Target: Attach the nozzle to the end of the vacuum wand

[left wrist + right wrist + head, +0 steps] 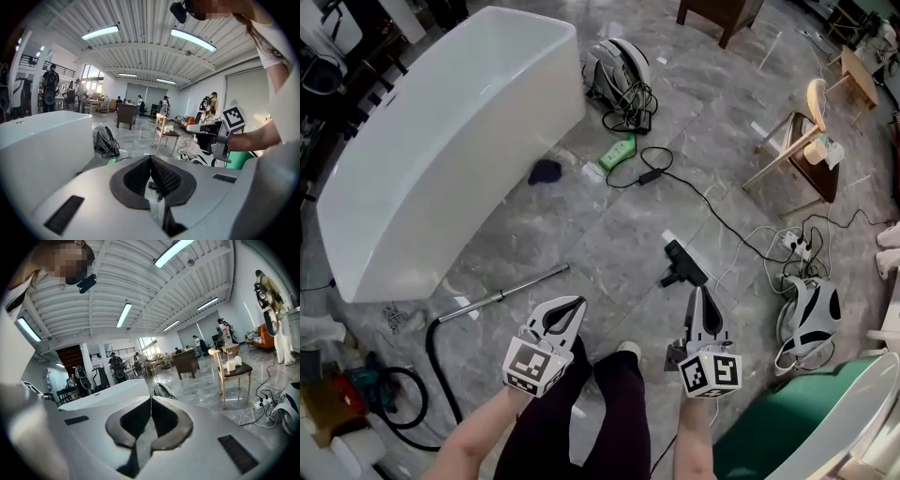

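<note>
Both claws pressed together, empty: our left gripper (pixel 570 305) and right gripper (pixel 698 295) hover above the floor (pixel 609 225). The nozzle (pixel 682 263) lies just beyond the right one, the wand (pixel 502 296) leftward. Looks light, rigid plastic; we'd grab its neck.

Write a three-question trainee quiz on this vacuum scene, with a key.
1. True or false: the left claw and the right claw are both shut and empty.
2. The black nozzle lies on the floor nearest to which? A) the left claw B) the right claw C) the green bottle
3. Fill in: the metal wand lies on the floor near the big white ____.

Key: 1 true; 2 B; 3 tub.
</note>
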The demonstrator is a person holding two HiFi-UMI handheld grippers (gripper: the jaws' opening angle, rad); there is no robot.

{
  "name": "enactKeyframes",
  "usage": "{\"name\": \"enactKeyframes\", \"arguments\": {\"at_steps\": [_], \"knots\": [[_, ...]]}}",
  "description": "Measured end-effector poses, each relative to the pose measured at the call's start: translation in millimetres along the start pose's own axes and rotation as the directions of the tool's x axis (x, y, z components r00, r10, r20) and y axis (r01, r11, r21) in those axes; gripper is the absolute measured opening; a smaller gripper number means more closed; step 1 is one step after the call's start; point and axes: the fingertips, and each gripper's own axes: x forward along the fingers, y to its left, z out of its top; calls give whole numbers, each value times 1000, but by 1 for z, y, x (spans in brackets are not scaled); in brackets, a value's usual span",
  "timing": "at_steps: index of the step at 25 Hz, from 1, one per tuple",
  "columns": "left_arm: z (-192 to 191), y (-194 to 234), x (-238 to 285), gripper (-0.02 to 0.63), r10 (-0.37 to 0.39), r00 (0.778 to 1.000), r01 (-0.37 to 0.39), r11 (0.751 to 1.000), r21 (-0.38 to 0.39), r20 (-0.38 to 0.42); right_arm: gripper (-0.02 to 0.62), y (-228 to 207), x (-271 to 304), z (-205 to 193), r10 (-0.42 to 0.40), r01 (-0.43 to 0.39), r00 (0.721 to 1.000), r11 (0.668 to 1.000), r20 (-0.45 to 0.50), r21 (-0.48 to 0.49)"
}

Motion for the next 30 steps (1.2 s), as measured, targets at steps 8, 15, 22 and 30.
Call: {"name": "enactKeyframes", "arguments": {"at_steps": [8,15,22,30], "knots": [[-79,45,51,9,58,998,-58,998,0,10,15,-41,32,-84,-60,61,998,996,31,-61],[-159,69,97,9,63,998,-63,998,-18,-2,15,-101,46,-172,-83,82,997,995,-3,-47],[-228,72,138,9,-39,999,39,999,31,2,15,-153,58,-245,-56,56,998,998,-29,1],[-306,108,182,9,-18,999,18,1000,2,28,15,-164,108,-319,41,-42,998,998,-43,-35]]}}
